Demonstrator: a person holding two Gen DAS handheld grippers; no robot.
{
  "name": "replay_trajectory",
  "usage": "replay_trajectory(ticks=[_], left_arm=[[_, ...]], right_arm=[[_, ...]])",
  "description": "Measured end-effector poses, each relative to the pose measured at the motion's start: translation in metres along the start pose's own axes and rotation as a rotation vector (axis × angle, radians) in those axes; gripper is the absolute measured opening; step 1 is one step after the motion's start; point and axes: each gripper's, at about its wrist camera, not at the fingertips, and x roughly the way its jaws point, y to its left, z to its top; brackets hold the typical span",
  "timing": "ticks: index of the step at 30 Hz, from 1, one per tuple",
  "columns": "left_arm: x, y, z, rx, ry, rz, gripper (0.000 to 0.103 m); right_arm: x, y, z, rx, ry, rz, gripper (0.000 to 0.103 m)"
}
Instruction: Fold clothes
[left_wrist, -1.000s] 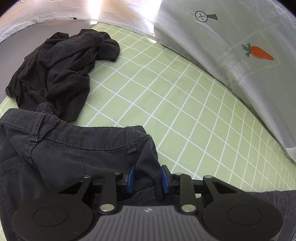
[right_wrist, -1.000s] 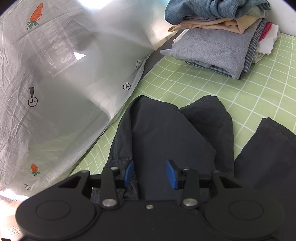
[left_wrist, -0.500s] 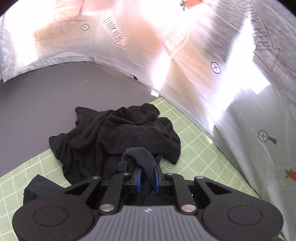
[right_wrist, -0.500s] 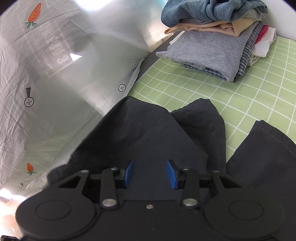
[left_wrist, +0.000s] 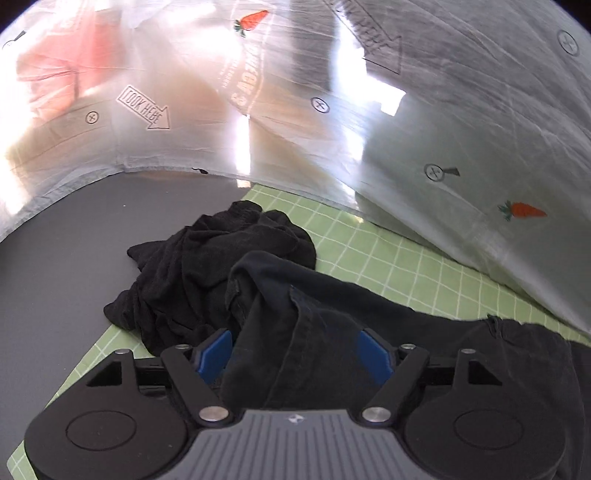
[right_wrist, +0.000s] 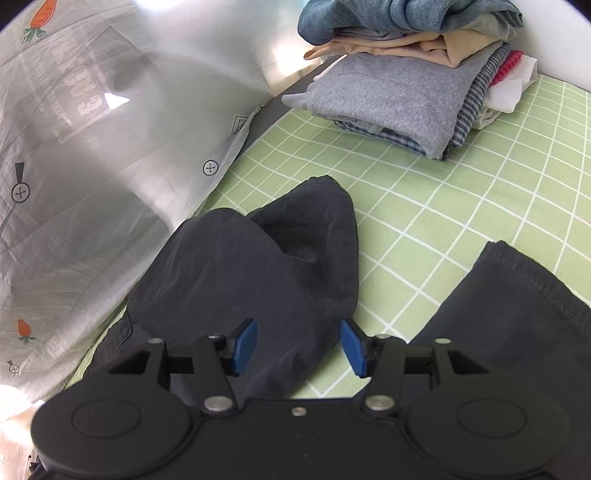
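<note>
Dark navy trousers (left_wrist: 303, 314) lie across the green checked mat (left_wrist: 406, 266). A raised fold of their waistband end stands between the fingers of my left gripper (left_wrist: 294, 354). Its jaws are opening wide and the blue pads (left_wrist: 373, 354) stand off the cloth. In the right wrist view a bunched trouser leg (right_wrist: 258, 266) runs between the fingers of my right gripper (right_wrist: 299, 349). Those jaws are opening too, and the cloth sits loose between them. The other leg (right_wrist: 517, 314) lies flat to the right.
A crumpled black garment (left_wrist: 207, 266) lies just past the trousers, half on the grey tabletop (left_wrist: 74, 240). A stack of folded clothes (right_wrist: 399, 88) sits at the far end of the mat (right_wrist: 443, 192). A translucent sheet printed with carrots (right_wrist: 92, 147) hangs along the mat's edge.
My left gripper rose with the waistband pinched, carried it toward the black garment, then spread its jaws off the cloth. The right jaws widened slightly and the lifted leg settled back.
</note>
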Motion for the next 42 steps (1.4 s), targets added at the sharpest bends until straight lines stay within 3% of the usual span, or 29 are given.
replay_trajectory(ticks=[5,8,10,21,23,25,28,30,32,36,38,39,40,42], left_arm=[[0.022,-0.043,-0.049,0.147,0.209,-0.16,0.081],[0.039,-0.066,-0.074,0.27,0.303,-0.145,0.082],[0.052,-0.076,-0.088,0.336,0.357,-0.113,0.081],[0.084,-0.077,-0.097,0.291,0.43,-0.078,0.091],[0.084,-0.078,-0.099,0.299,0.423,-0.07,0.092],[0.084,-0.077,-0.1,0.295,0.422,-0.073,0.093],[0.085,-0.074,-0.1,0.292,0.422,-0.078,0.093],[0.085,-0.073,-0.1,0.291,0.422,-0.081,0.094],[0.086,-0.072,-0.1,0.29,0.426,-0.081,0.095],[0.089,-0.072,-0.097,0.292,0.441,-0.082,0.096],[0.09,-0.073,-0.096,0.294,0.441,-0.084,0.096],[0.09,-0.074,-0.097,0.295,0.438,-0.083,0.096],[0.091,-0.074,-0.097,0.295,0.435,-0.083,0.096],[0.091,-0.076,-0.096,0.295,0.442,-0.081,0.097]], right_arm=[[0.019,0.0,0.019,-0.083,0.007,-0.053,0.052],[0.031,0.004,0.026,-0.149,0.024,-0.083,0.052],[0.039,0.004,0.031,-0.162,0.024,-0.089,0.058],[0.105,-0.006,0.067,-0.129,-0.003,-0.047,0.06],[0.118,-0.004,0.069,-0.141,0.022,-0.028,0.043],[0.119,0.0,0.068,-0.187,0.018,0.011,0.005],[0.084,0.004,0.066,-0.26,-0.16,-0.03,0.005],[0.038,0.002,0.06,-0.285,-0.379,-0.099,0.005],[0.012,-0.001,0.051,-0.297,-0.46,-0.17,0.005],[0.027,-0.026,0.039,-0.281,-0.236,-0.312,0.013],[0.034,-0.041,0.033,-0.237,-0.14,-0.357,0.02],[0.037,-0.049,0.029,-0.215,-0.092,-0.38,0.029],[0.033,-0.047,0.027,-0.227,-0.107,-0.407,0.039],[0.024,-0.036,0.029,-0.28,-0.178,-0.41,0.041]])
